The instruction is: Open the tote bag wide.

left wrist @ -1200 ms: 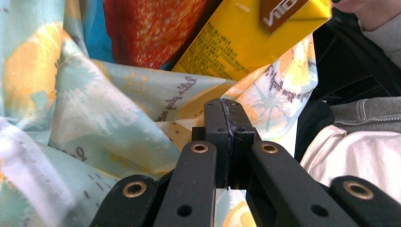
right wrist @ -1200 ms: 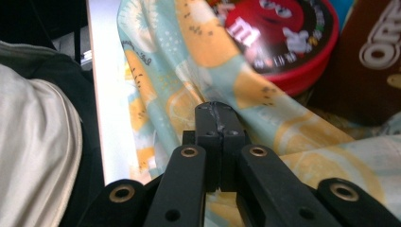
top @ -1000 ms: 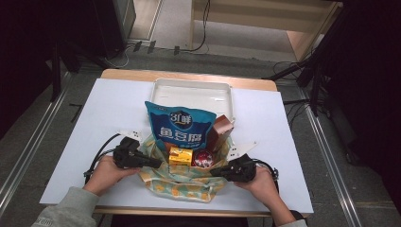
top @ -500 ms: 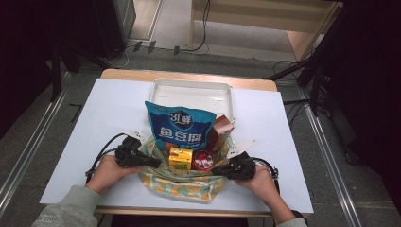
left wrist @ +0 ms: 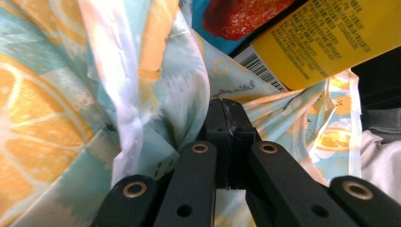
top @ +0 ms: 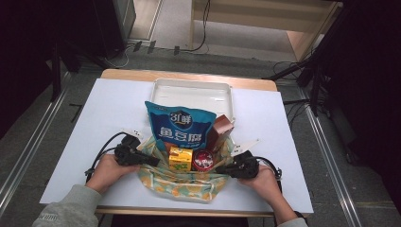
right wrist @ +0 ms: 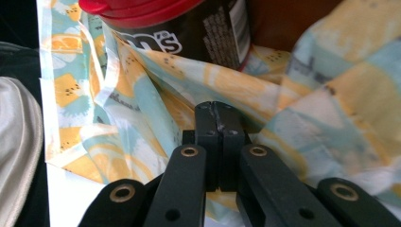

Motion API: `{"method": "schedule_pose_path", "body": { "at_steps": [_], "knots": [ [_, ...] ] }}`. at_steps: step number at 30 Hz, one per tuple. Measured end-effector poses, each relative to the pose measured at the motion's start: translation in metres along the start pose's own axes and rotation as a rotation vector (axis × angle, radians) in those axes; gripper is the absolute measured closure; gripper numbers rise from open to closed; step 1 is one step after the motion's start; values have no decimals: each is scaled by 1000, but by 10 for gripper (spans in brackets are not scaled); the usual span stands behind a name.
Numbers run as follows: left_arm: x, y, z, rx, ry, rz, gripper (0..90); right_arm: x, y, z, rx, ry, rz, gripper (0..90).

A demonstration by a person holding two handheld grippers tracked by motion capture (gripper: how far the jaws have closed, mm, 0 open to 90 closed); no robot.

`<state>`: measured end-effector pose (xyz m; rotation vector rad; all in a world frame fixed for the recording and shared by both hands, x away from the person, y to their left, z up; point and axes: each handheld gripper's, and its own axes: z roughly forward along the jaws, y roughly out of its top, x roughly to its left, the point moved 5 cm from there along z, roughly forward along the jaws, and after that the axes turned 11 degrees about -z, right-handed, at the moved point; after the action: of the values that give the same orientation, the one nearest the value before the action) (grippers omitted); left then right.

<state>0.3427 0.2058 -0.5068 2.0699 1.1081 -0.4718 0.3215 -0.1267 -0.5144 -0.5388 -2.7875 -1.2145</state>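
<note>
Table, high view: white top (top: 104, 109), nothing has shifted; left gripper (top: 153, 162) and right gripper (top: 221, 169) flank the fabric bag (top: 184, 185) of snacks.
Left gripper view: jaws together, pinching bag cloth (left wrist: 156, 94) ahead.
Right gripper view: jaws together on cloth (right wrist: 189, 90); red-lidded jar (right wrist: 189, 23) beyond.
Meaning: bag probably held steady.

Recording lab: white-topped table (top: 94, 123), floor cables (top: 156, 47), dark surroundings.

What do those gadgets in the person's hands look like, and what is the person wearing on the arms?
Both are black. The left gripper and the right gripper each end in two flat black jaws on hinged black links with brass-coloured rivets. A black cable loops away from the left one. The left arm wears a grey sleeve.
</note>
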Motion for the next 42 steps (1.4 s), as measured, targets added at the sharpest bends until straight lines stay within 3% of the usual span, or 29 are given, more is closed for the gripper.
{"method": "schedule_pose_path", "body": {
  "at_steps": [6,8,11,17,22,27,29,33,36,42],
  "knots": [
    [8,1,-11,-33,53,-11,900,-3,-5,-6,-1,-34,-3,900],
    [9,0,-12,-36,49,-25,900,-4,-7,-9,4,-42,8,900],
    [8,0,-12,-33,52,-16,900,-1,-3,-15,-12,-44,-19,900],
    [5,1,-14,-37,43,-10,900,7,5,-25,-57,-36,-23,900],
    [0,0,-16,-48,32,7,900,16,14,-33,-84,-30,-65,817],
    [-5,1,-21,-58,11,11,900,18,19,-39,-106,-38,-61,825],
    [-6,2,-25,-57,-6,5,900,19,21,-42,-114,-28,-59,876],
    [-11,4,-28,-61,-7,21,900,21,26,-47,-140,-25,-67,876],
    [-17,11,-30,-81,-17,19,900,19,34,-52,-174,-43,-52,891],
    [-17,23,-32,-101,-16,11,900,7,36,-45,-151,-70,-25,900]
  ]
}}
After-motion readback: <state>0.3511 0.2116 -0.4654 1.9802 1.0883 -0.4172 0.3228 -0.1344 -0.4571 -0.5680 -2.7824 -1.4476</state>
